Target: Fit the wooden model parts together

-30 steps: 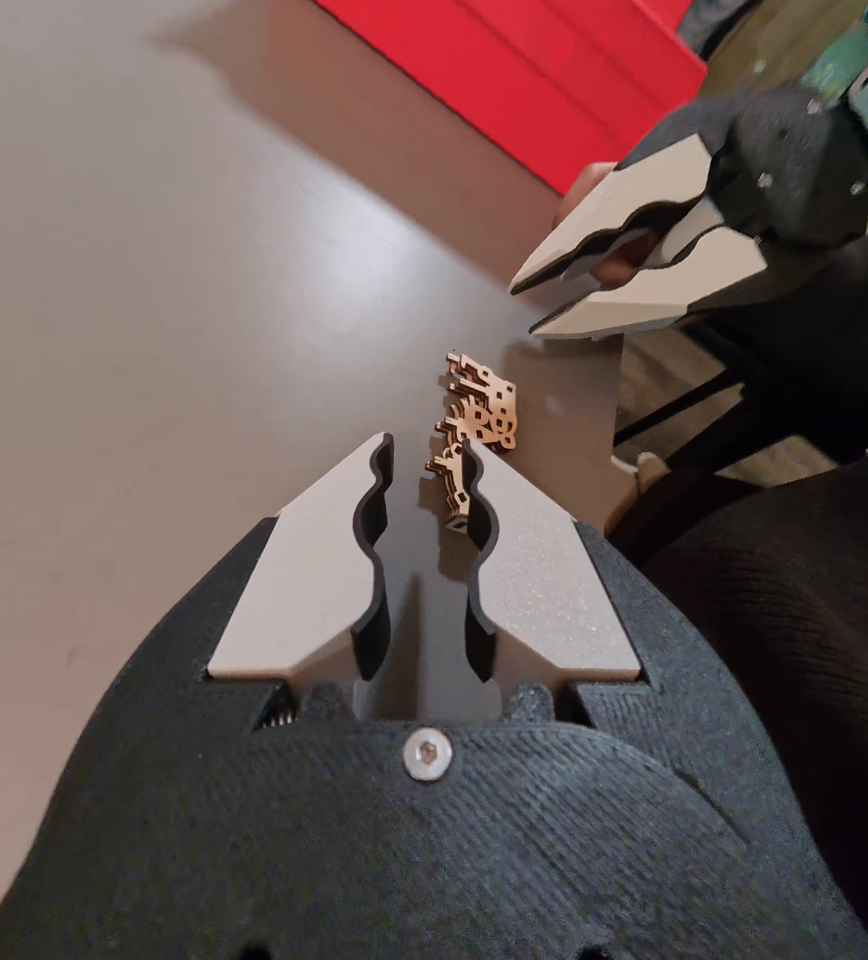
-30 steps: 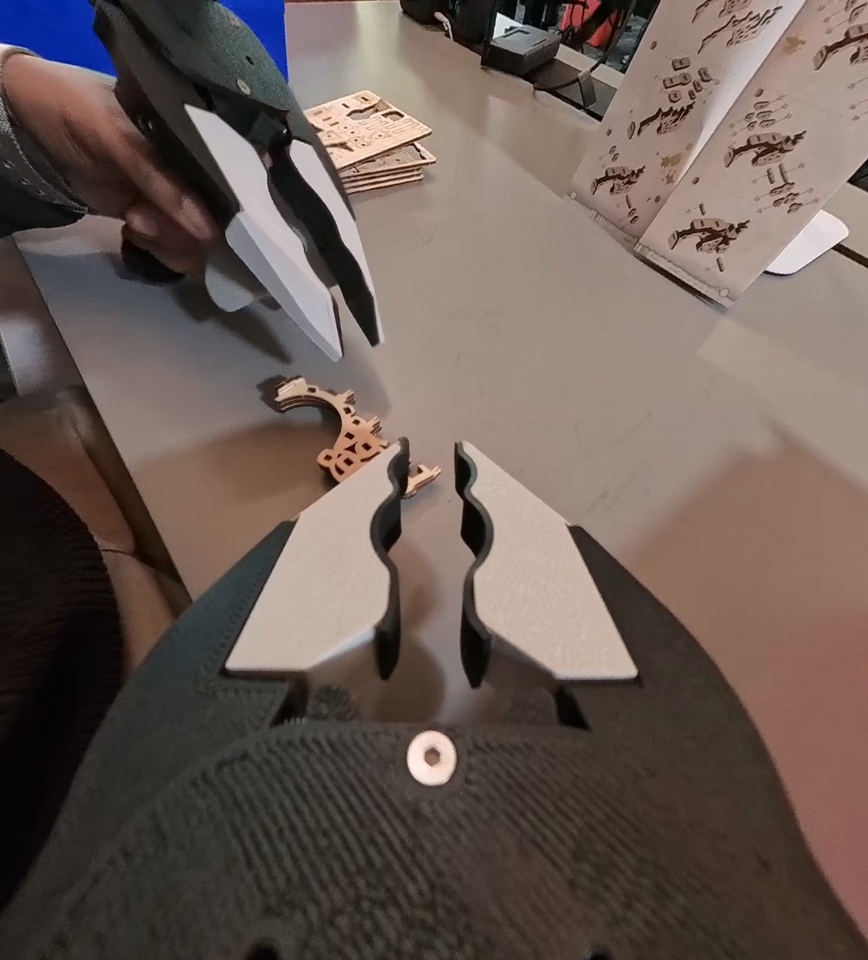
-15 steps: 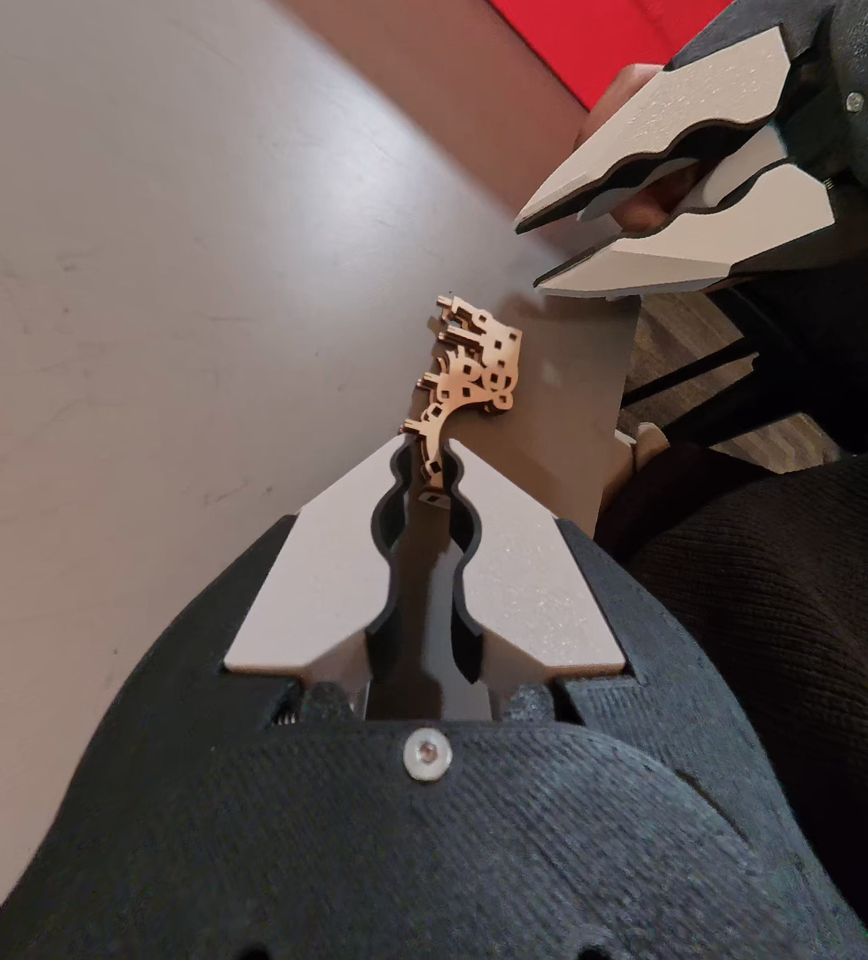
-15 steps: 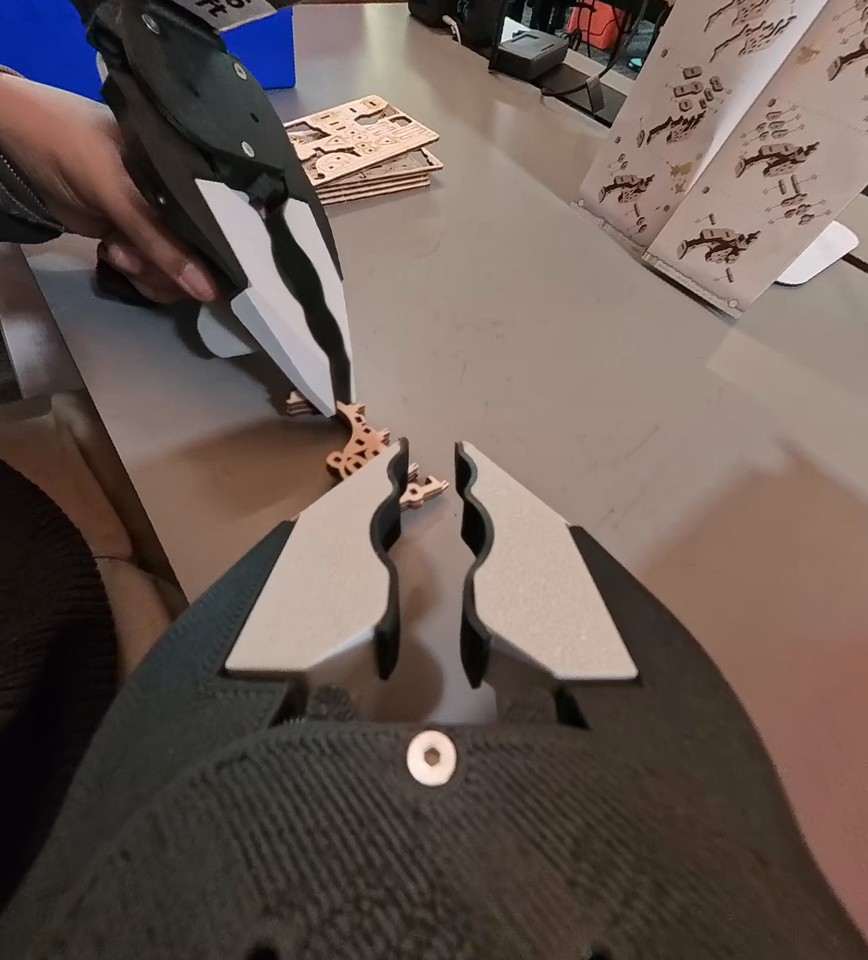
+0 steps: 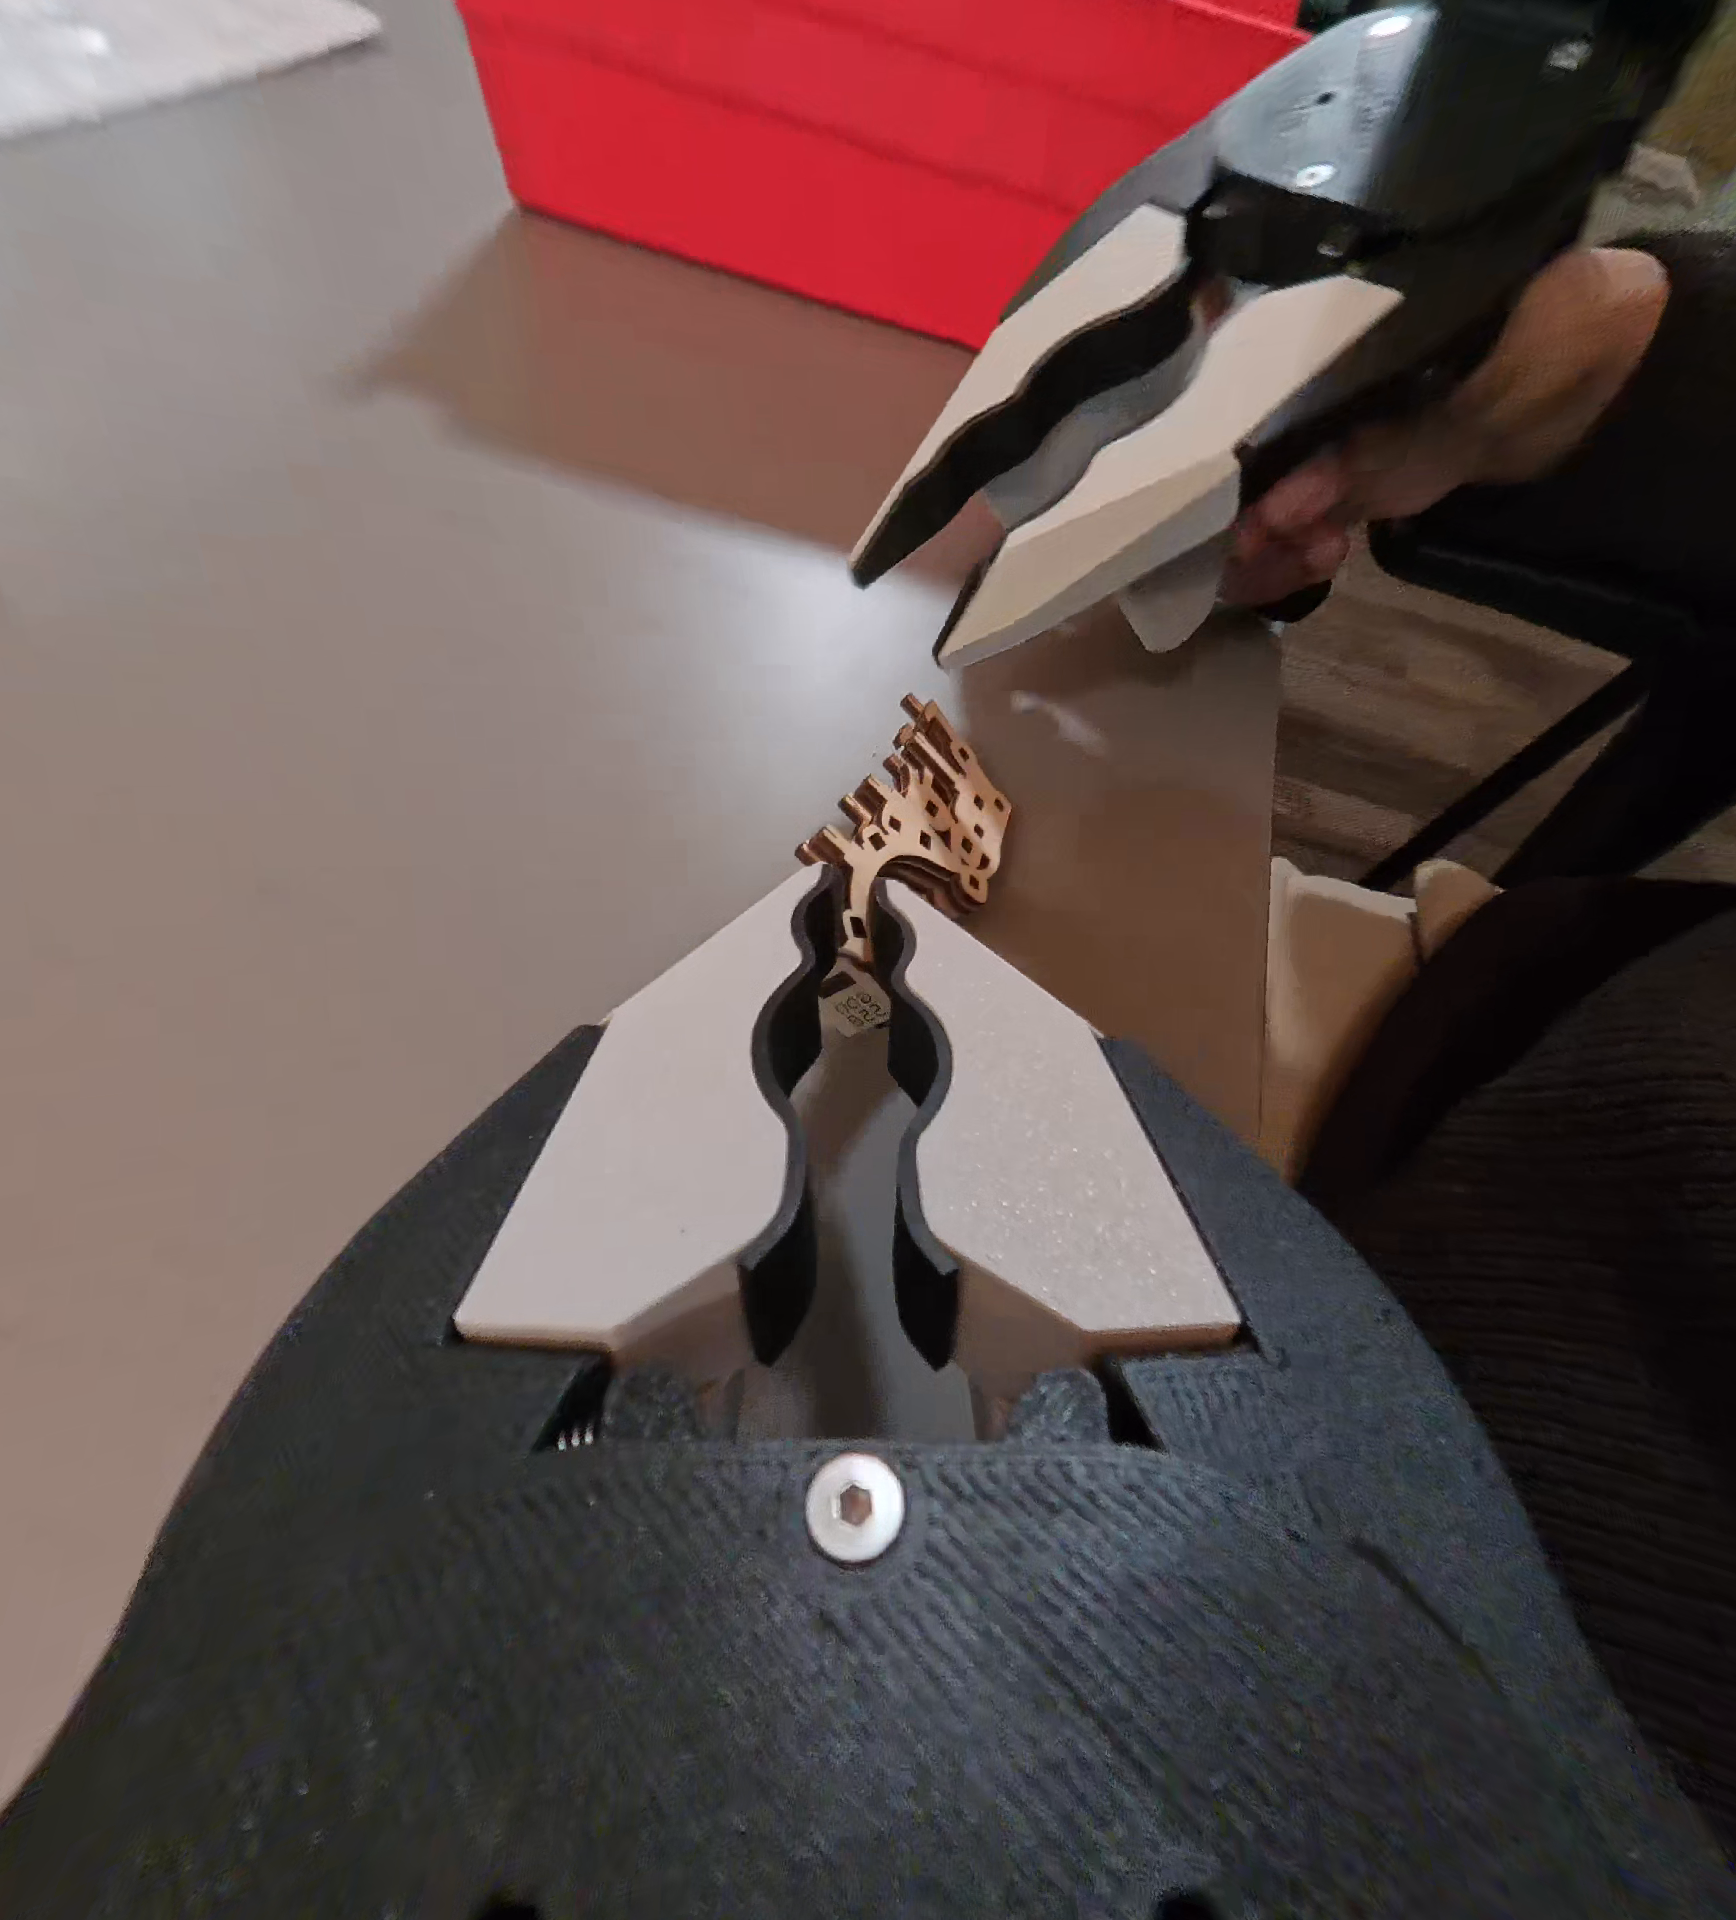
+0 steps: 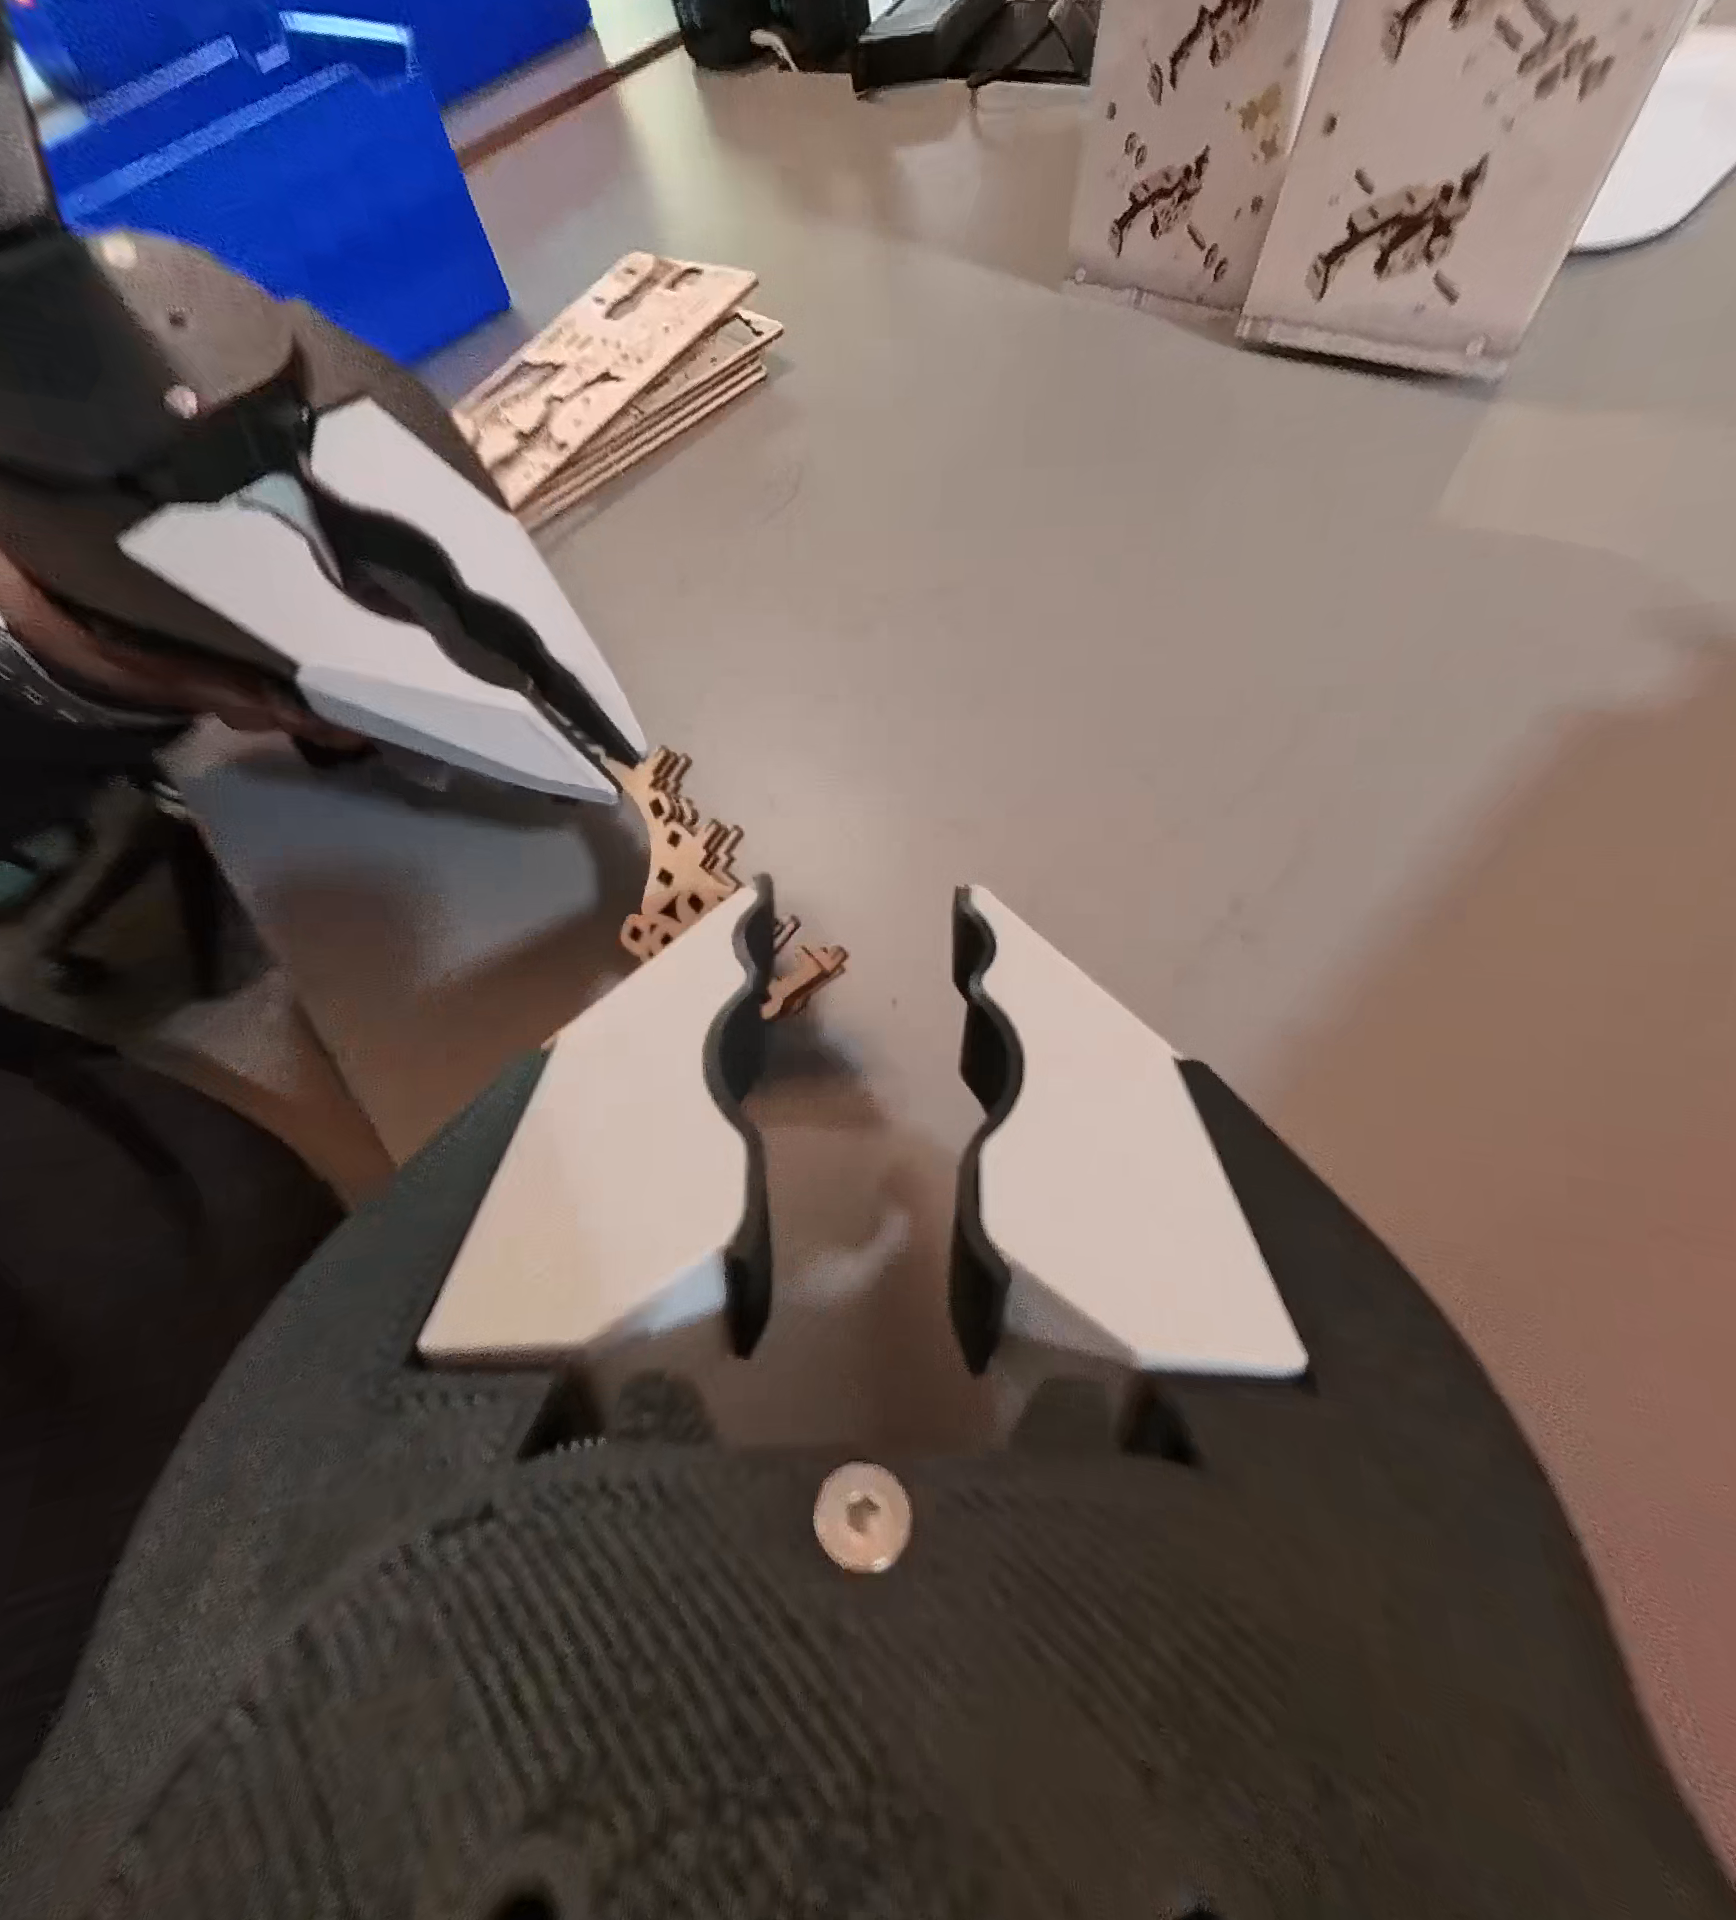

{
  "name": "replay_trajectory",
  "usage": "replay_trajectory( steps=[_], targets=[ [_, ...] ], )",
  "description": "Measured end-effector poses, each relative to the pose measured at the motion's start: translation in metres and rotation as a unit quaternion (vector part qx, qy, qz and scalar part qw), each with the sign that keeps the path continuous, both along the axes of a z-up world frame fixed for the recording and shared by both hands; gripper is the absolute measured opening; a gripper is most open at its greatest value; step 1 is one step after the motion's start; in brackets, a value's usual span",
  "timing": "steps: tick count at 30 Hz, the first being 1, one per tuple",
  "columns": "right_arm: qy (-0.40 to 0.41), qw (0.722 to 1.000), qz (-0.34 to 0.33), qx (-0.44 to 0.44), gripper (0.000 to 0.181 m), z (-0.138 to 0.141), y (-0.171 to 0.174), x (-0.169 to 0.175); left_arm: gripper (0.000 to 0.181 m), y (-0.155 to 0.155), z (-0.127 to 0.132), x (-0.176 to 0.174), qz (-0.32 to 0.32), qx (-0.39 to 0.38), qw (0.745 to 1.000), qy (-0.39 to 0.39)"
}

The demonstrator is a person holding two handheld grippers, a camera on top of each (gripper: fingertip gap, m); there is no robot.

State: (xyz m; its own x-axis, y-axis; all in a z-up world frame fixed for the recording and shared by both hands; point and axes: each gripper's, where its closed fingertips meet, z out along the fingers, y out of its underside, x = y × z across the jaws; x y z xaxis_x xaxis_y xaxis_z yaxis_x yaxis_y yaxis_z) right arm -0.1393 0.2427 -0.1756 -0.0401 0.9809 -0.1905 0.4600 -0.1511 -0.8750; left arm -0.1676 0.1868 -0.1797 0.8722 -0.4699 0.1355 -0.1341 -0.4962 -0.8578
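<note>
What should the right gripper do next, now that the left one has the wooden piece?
Probably bring the right gripper in, open, onto the free notched end of the wooden piece. The left gripper is shut on its narrow end near the table edge, while the right one holds nothing and sits just beside it.

A grey table (image 6: 1103,644) is carrying everything. A red box (image 5: 843,135) is sitting at its far side in the left wrist view. In the right wrist view a blue bin (image 6: 303,197) is standing far left, with a stack of cut wooden sheets (image 6: 625,374) lying just beside it. Two printed cards (image 6: 1363,177) are standing upright far right (their print is blurred).
</note>
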Motion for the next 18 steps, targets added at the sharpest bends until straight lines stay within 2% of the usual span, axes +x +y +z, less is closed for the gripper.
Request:
replay_trajectory(
  steps=[5, 8, 16, 18],
  targets=[
    [0.01, 0.988, 0.016, -0.151, 0.042, 0.007, -0.006, 0.0, 0.004, 0.001, 0.02, 0.001, -0.002, 0.078, 0.997, 0.025],
    [0.016, 0.979, 0.026, -0.201, 0.041, 0.011, -0.01, 0.0, 0.004, 0.0, 0.03, 0.0, -0.002, 0.105, 0.994, 0.021],
    [0.038, 0.976, 0.057, -0.208, 0.011, 0.021, -0.018, 0.001, 0.005, -0.001, 0.035, 0.0, -0.006, 0.126, 0.992, 0.019],
    [0.045, 0.976, 0.062, -0.202, 0.01, 0.024, -0.018, 0.002, 0.005, -0.001, 0.034, 0.0, -0.008, 0.126, 0.992, 0.018]
  ],
)
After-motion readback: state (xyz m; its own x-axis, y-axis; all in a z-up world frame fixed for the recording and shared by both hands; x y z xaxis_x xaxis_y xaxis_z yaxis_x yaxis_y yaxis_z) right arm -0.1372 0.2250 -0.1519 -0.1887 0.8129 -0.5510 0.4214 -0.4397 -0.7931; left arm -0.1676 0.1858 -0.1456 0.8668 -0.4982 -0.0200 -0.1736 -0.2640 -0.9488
